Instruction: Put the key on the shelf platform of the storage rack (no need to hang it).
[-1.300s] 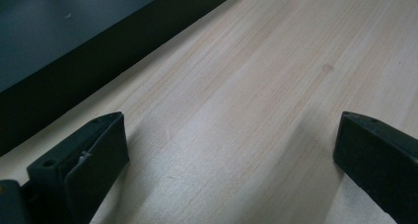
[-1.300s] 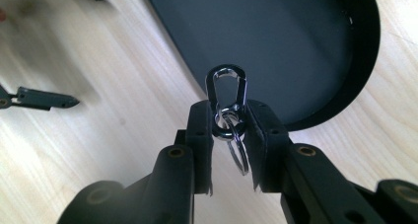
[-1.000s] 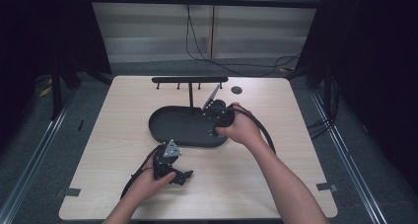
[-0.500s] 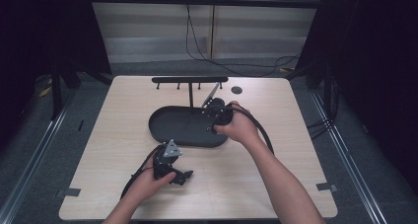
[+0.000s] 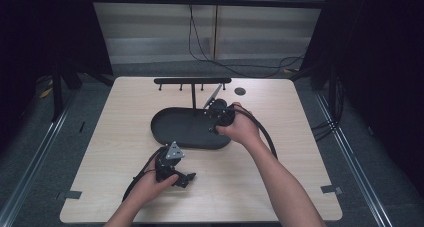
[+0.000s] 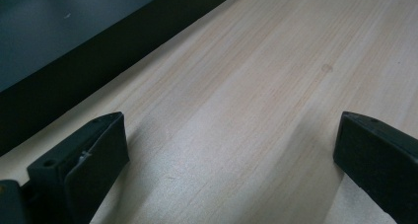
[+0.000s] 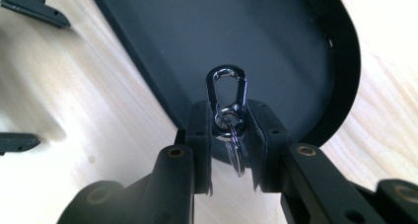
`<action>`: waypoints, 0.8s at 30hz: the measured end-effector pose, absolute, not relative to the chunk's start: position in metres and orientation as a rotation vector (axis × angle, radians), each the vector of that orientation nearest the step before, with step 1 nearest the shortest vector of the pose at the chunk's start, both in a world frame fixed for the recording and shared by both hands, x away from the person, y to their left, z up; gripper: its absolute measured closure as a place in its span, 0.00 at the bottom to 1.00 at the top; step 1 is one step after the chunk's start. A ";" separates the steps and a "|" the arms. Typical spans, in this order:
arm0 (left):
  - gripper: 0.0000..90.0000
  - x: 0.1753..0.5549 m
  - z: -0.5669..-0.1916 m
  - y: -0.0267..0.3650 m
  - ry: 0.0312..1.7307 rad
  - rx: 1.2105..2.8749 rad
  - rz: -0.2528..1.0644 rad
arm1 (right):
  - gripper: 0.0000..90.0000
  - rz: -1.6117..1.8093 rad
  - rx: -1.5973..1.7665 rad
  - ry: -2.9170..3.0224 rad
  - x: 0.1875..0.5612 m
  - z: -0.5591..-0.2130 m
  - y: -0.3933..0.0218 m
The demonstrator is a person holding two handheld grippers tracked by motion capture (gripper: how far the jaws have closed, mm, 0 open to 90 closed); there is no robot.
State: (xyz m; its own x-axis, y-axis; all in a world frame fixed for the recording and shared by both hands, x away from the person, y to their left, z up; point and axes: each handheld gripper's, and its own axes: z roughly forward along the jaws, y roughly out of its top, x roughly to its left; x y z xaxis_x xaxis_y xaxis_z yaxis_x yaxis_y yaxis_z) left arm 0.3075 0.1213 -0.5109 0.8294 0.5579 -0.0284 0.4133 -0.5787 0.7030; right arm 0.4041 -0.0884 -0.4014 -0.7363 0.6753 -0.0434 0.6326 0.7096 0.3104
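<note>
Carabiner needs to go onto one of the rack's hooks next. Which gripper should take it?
Right. The right gripper is already shut on the carabiner above the tray, near the rack. The left gripper is open over bare table, farther away.

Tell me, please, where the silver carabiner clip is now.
The carabiner clip is pinched in the right tool, with its key ring hanging between the jaws. In the right gripper view it sits above the black oval tray, near the tray's edge.
</note>
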 end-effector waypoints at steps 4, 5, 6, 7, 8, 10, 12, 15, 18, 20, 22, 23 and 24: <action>0.00 0.307 -0.511 0.121 0.705 2.269 0.251 | 0.81 0.421 1.065 2.759 0.407 -0.404 -0.087; 0.00 0.307 -0.511 0.121 0.705 2.269 0.251 | 0.81 0.423 1.067 2.760 0.408 -0.405 -0.087; 0.00 0.307 -0.511 0.121 0.705 2.269 0.251 | 0.81 0.416 1.064 2.763 0.409 -0.406 -0.087; 0.00 0.307 -0.511 0.121 0.706 2.268 0.251 | 0.81 0.417 1.068 2.762 0.409 -0.407 -0.086; 0.00 0.307 -0.511 0.121 0.705 2.269 0.251 | 0.81 0.417 1.067 2.761 0.410 -0.408 -0.085; 0.00 0.307 -0.511 0.121 0.705 2.269 0.250 | 0.81 0.419 1.067 2.755 0.410 -0.410 -0.084; 0.00 0.307 -0.511 0.121 0.705 2.267 0.248 | 0.81 0.423 1.067 2.759 0.412 -0.411 -0.083; 0.00 0.307 -0.511 0.121 0.704 2.269 0.252 | 0.81 0.423 1.070 2.760 0.413 -0.415 -0.080; 0.00 0.307 -0.511 0.121 0.703 2.268 0.248 | 0.81 0.427 1.074 2.760 0.415 -0.418 -0.079; 0.00 0.307 -0.511 0.121 0.702 2.269 0.248 | 0.81 0.432 1.070 2.757 0.417 -0.421 -0.078; 0.00 0.307 -0.511 0.121 0.701 2.270 0.248 | 0.81 0.435 1.080 2.761 0.418 -0.423 -0.077; 0.00 0.307 -0.511 0.121 0.701 2.270 0.248 | 0.81 0.437 1.078 2.758 0.418 -0.424 -0.077; 0.00 0.307 -0.511 0.121 0.701 2.270 0.248 | 0.81 0.433 1.083 2.762 0.419 -0.425 -0.076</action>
State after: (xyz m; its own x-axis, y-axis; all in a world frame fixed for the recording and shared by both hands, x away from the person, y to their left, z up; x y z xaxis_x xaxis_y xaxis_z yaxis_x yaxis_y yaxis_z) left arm 0.3069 0.1208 -0.5109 0.8324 0.5533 -0.0299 0.4112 -0.5806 0.7028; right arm 0.4187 -0.0764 -0.4250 -0.7302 0.6827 -0.0280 0.6414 0.6990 0.3164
